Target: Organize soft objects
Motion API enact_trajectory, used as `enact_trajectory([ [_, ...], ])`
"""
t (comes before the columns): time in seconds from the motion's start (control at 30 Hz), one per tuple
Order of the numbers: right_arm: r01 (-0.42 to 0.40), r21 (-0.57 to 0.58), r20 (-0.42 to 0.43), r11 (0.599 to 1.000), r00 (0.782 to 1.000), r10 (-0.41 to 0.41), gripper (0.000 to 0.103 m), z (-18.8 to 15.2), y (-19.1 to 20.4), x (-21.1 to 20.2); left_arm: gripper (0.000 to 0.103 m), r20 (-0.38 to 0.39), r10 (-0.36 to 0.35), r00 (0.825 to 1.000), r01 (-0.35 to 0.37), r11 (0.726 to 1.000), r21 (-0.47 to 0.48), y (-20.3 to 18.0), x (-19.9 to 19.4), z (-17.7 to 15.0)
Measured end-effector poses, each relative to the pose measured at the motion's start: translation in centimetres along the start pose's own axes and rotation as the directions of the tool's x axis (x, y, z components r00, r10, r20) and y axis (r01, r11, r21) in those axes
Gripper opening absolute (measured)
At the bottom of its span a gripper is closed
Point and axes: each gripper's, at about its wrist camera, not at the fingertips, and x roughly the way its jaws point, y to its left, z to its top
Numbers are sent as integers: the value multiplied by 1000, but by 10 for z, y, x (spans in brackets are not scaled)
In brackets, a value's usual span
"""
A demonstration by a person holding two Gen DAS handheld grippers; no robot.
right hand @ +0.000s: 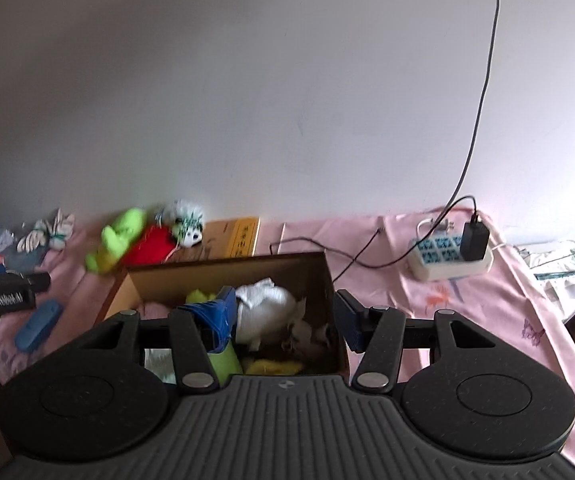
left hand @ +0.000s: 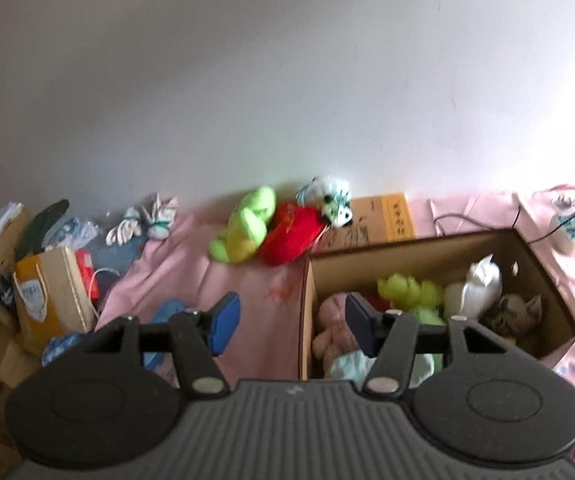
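An open cardboard box (left hand: 407, 246) stands on the pink sheet and holds several plush toys: a pink one (left hand: 329, 330), a yellow-green one (left hand: 407, 290), a white one (left hand: 477, 288) and a grey-brown cat (left hand: 513, 312). My left gripper (left hand: 293, 326) hangs open and empty above the box's left wall. My right gripper (right hand: 285, 322) hangs open over the box (right hand: 227, 276), with the white plush (right hand: 263, 304) below it. By the wall lie a green plush (left hand: 247, 224), a red plush (left hand: 293, 234) and a white-and-teal plush (left hand: 335, 200).
A striped white bundle (left hand: 155, 216) and a blue object (right hand: 37, 324) lie left of the box. Bags and boxes (left hand: 47, 296) crowd the far left. A power strip (right hand: 447, 258) with a charger and cables sits at the right. A flat yellow carton (left hand: 391, 216) lies behind the box.
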Motion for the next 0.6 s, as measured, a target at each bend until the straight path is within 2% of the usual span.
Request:
enact_trajectory([
  [0.27, -27, 45, -64, 999, 998, 30, 38, -23, 8, 10, 60, -24, -79, 997, 79, 997, 12, -9, 4, -3],
  [0.6, 14, 38, -61, 999, 998, -12, 38, -37, 10, 22, 61, -105, -176, 979, 178, 984, 5, -21, 31, -23],
])
